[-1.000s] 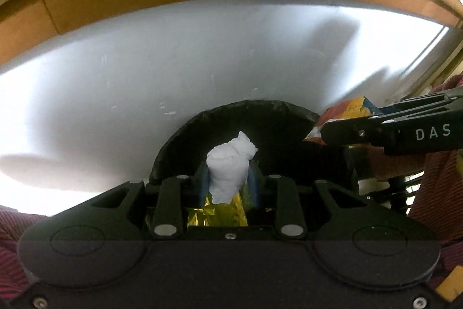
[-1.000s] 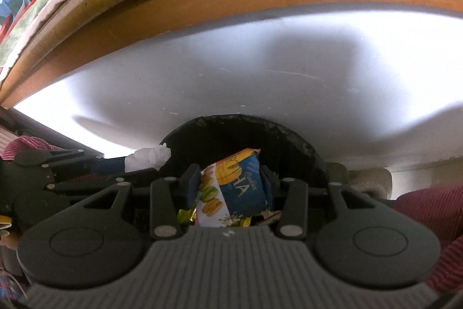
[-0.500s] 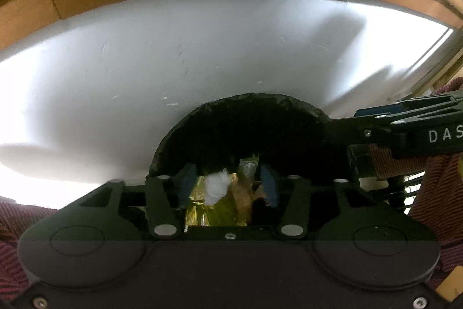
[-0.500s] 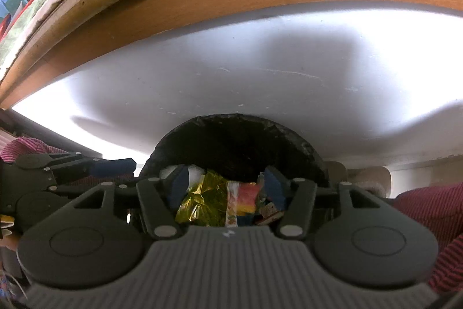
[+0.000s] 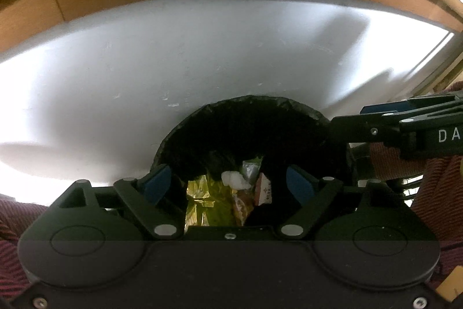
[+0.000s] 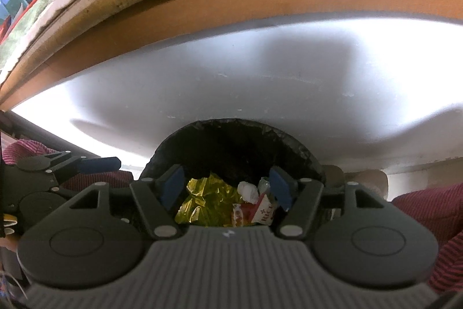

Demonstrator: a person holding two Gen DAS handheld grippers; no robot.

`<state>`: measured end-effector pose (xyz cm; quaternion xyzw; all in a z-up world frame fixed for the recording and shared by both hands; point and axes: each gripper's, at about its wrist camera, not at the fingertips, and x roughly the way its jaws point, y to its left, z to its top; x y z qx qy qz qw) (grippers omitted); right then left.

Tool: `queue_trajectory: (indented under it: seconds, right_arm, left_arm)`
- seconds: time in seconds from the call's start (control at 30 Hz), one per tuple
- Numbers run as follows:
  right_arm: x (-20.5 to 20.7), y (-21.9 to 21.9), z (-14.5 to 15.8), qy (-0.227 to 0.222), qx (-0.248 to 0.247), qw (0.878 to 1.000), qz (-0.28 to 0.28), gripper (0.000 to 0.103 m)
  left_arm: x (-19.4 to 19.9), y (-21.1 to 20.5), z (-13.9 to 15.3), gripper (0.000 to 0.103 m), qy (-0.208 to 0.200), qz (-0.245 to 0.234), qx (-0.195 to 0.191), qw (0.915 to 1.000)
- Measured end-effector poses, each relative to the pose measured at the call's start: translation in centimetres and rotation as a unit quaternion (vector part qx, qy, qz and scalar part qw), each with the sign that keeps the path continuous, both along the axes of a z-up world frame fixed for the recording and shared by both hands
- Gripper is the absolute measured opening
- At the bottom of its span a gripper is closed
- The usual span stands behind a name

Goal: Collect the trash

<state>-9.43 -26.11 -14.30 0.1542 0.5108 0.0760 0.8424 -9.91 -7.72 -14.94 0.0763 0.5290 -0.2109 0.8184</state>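
L gripper (image 5: 228, 183) jaws opening, nothing between; below, bin (image 5: 246, 118) w/ tissue (image 5: 235, 180), yellow wrapper (image 5: 199, 201). R gripper (image 5: 385, 122) beside.

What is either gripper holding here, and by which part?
Nothing: left gripper and right gripper are both opening, empty, above the black-lined round trash bin.

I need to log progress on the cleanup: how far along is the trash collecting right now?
Done: a white crumpled tissue, a yellow foil wrapper and a red-and-white packet lie inside the black-lined bin. In hand: nothing; the left claw and right claw hang over the bin, jaws opening with nothing between them. Left: whatever trash remains elsewhere, which these views do not show.
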Motion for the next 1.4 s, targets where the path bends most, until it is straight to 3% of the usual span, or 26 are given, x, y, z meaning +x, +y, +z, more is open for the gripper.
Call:
queue_trajectory:
  seconds: [0.17, 0.33, 0.53, 0.7, 0.8, 1.1, 1.23, 1.33, 1.4]
  right_arm:
    - [-0.5, 0.4, 2.0, -0.026, -0.019, 0.999, 0.027, 0.078]
    - [-1.3, 0.8, 6.6, -0.084, -0.021, 0.993, 0.082, 0.083]
    - [-1.2, 0.6, 12.5, -0.160, -0.010, 0.980, 0.120, 0.088]
    - [0.8, 0.1, 15.9, -0.218, -0.012, 0.970, 0.106, 0.089]
    - [2.9, -0.1, 16.9, -0.242, -0.017, 0.967, 0.075, 0.089]
    - [9.8, 1.2, 18.3, -0.295, -0.043, 0.953, 0.050, 0.089]
    - [13.4, 1.5, 18.5, -0.293, -0.044, 0.954, 0.042, 0.089]
    - [16.6, 1.8, 18.1, -0.278, -0.034, 0.959, 0.047, 0.089]
    - [18.6, 2.2, 17.6, -0.262, -0.034, 0.963, 0.047, 0.089]
  left_arm:
    - [-0.8, 0.2, 2.4, 0.086, -0.025, -0.009, -0.013, 0.9996]
    - [-2.1, 0.8, 7.0, 0.090, -0.083, -0.033, -0.038, 0.9953]
    - [-2.4, 2.3, 12.7, 0.094, -0.151, -0.044, -0.079, 0.9844]
    - [-0.9, 4.1, 16.6, 0.098, -0.230, -0.015, -0.089, 0.9691]
    - [1.5, 5.2, 18.1, 0.098, -0.268, 0.024, -0.054, 0.9616]
    - [10.6, 9.4, 19.8, 0.097, -0.339, 0.124, -0.017, 0.9324]
    - [15.3, 11.0, 19.3, 0.089, -0.342, 0.160, -0.027, 0.9255]
    - [18.6, 12.2, 18.6, 0.077, -0.325, 0.187, -0.044, 0.9259]
    - [20.3, 12.6, 18.0, 0.074, -0.321, 0.200, -0.045, 0.9247]
